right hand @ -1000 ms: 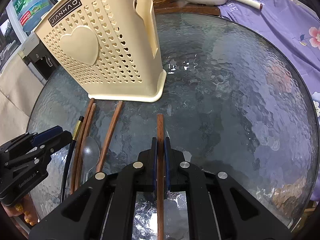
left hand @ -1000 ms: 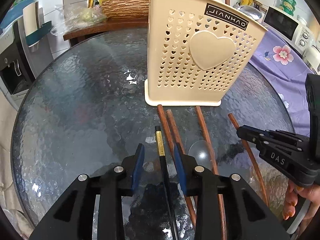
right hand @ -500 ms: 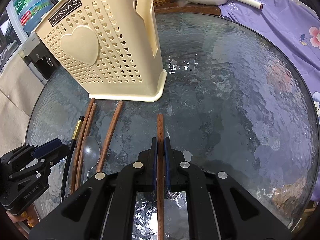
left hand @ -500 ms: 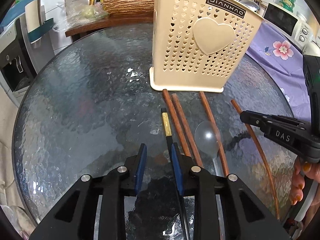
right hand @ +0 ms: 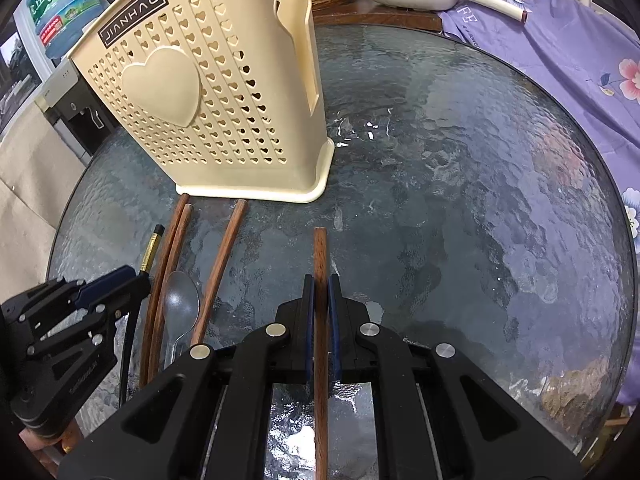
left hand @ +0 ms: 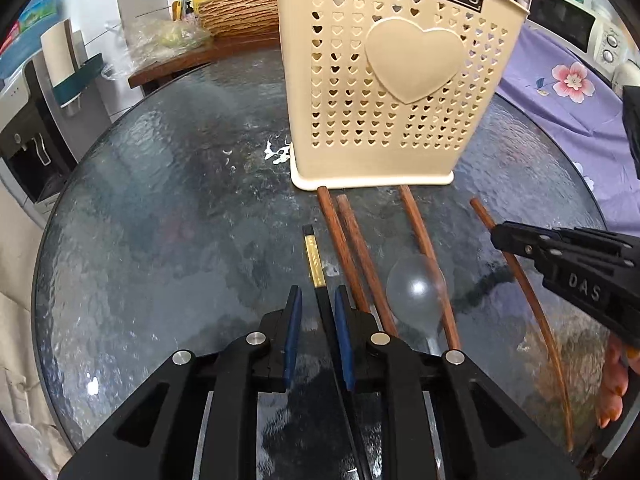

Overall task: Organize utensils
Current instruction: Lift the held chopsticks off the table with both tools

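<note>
The brown chopstick (right hand: 320,280) is sitting clamped between the pads of the right gripper (right hand: 320,292) — jaws closed down to the stick's width, tip pointing toward the cream utensil holder (right hand: 224,92). Whether the stick is off the glass table (right hand: 460,200) yet is hard to tell from this angle.

The left gripper (left hand: 318,312) is straddling the black chopstick (left hand: 316,272) with the gold band — jaws partly apart, pads bracketing the shaft with a gap showing on the left side at least, so it is not gripping yet.

Still lying on the glass in front of the holder: a pair of brown chopsticks (left hand: 348,248) side by side, a single brown chopstick (left hand: 420,240), and a spoon (left hand: 416,292) between them.

Step in hand looks like the pick-up phase, one stick per hand. Next move likely calls for the left jaws closing squarely on the black shaft, then lifting and tipping each stick upright over the holder's open top — a thin stick could pivot in the pads.
</note>
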`<state>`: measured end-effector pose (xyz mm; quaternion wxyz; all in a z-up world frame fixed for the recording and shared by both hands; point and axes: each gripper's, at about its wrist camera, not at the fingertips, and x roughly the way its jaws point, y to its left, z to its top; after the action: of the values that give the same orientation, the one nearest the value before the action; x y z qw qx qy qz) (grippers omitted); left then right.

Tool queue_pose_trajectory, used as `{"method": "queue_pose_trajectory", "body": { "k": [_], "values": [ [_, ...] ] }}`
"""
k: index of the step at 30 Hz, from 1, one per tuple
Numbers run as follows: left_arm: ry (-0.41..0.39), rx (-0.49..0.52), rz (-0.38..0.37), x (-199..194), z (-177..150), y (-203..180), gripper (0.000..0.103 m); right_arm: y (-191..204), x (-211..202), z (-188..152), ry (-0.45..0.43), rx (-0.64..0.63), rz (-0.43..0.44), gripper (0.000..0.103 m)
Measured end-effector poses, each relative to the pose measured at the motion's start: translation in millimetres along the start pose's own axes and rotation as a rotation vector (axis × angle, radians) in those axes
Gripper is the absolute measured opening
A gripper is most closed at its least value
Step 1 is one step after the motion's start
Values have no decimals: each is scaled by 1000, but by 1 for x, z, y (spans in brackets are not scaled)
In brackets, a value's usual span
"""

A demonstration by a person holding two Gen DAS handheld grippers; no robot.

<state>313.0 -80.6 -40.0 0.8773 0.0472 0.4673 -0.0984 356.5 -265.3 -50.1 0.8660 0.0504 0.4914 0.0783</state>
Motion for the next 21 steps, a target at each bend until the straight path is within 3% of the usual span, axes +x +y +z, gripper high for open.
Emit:
{"method": "queue_pose_trajectory", "body": {
  "k": [8,16,21],
  "values": [
    [11,14,21,5,8,1,15,8,1,2,1,-21,-40,7],
    [7,0,29,6,9,3,8,21,2,1,-2,-79,-95,7],
    [2,-19,22,6,10,7,7,16,-1,-3,-21,-50,-44,7]
  ]
}}
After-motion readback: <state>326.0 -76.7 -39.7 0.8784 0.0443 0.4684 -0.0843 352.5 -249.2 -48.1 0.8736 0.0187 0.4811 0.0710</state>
